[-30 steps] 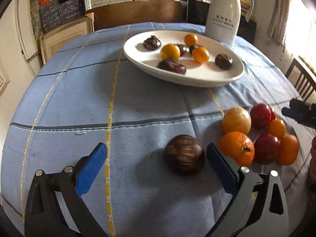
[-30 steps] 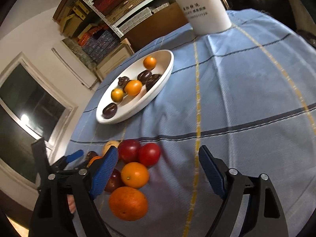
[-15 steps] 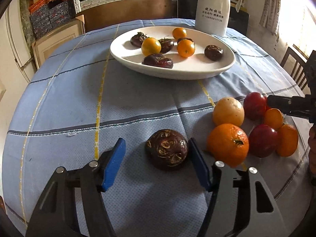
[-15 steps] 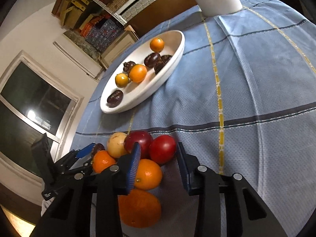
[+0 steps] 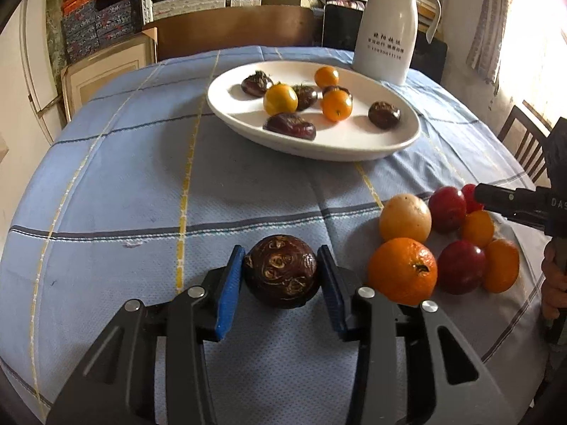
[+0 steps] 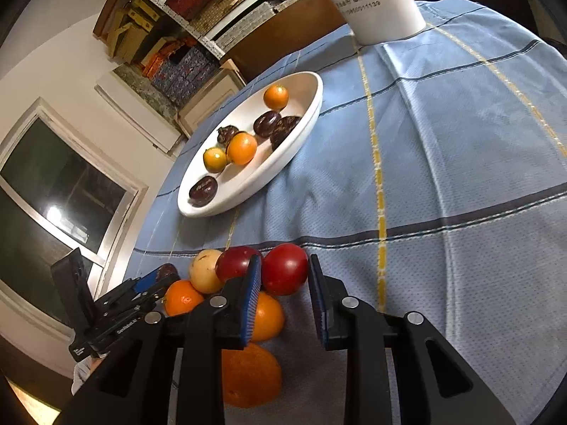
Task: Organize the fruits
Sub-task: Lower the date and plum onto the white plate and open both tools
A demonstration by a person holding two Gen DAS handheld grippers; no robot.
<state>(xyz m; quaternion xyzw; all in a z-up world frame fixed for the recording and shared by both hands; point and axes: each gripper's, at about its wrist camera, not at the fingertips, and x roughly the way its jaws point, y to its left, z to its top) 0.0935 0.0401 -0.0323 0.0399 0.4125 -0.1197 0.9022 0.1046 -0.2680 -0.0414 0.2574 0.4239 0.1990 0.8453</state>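
Left wrist view shows the left tool (image 5: 281,276) clamped on a round dark-brown fruit with a wrinkled skin (image 5: 280,271), both blue pads pressed to its sides; whether it sits on the blue checked cloth of the worktop (image 5: 141,184) or just above it I cannot tell. Further back stands the white oval ceramic dish (image 5: 407,138), already holding several small dark fruits and three small orange ones. Behind it is a white jug with printed lettering (image 5: 384,35).

To the right lies a loose heap on the cloth: a large orange (image 5: 402,271), a pale yellow round fruit (image 5: 405,217), dark red plums and a few small orange fruits, all touching one another.

From the right wrist view, the right tool (image 6: 284,274) has its pads either side of a shiny red round fruit (image 6: 284,268) at the edge of that heap. The left pad touches it; the right one seems a shade apart, so I cannot say the grip is complete.

I would judge the job roughly half done: about seven pieces are in the dish and eight or so are left outside it, two of them now being picked.
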